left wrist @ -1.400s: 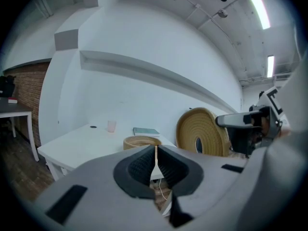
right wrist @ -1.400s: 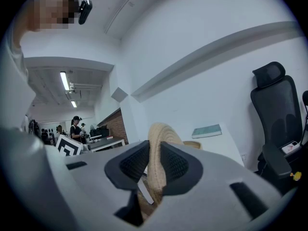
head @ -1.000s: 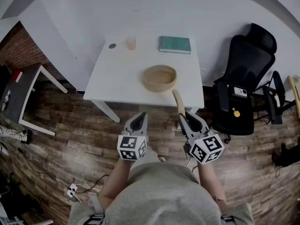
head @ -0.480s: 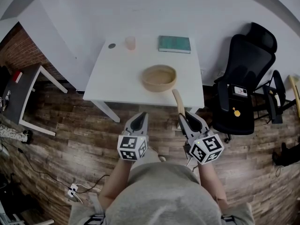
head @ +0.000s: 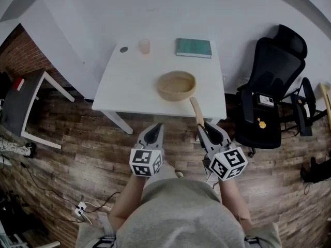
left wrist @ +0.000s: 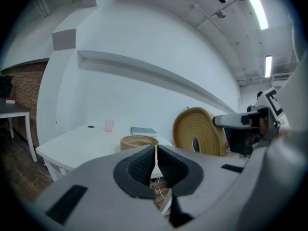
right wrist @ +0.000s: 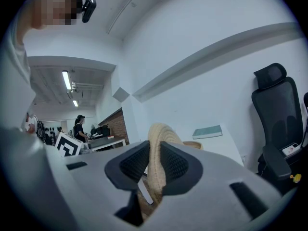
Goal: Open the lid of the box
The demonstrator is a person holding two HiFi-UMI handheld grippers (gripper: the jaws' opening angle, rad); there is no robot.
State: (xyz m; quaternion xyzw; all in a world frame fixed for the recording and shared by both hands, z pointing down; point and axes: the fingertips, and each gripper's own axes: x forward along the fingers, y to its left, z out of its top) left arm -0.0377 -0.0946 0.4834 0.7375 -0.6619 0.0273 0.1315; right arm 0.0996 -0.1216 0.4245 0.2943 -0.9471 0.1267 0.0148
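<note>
Pinching the lid by its rim alone, the right gripper holds it on edge off the table's near side, over floor. A slack grip or a quick swing would likely let it pivot between the pads and drop. The box sits open on the table, toward its near right. The left gripper, off the same side, is closed on nothing.

In the head view the lid shows edge-on, with its near end hidden inside the right gripper. In the right gripper view the box sits mostly behind the lid and one jaw, and the chair is cut off by the right edge. The dark spot beside the cup is too small to tell.
</note>
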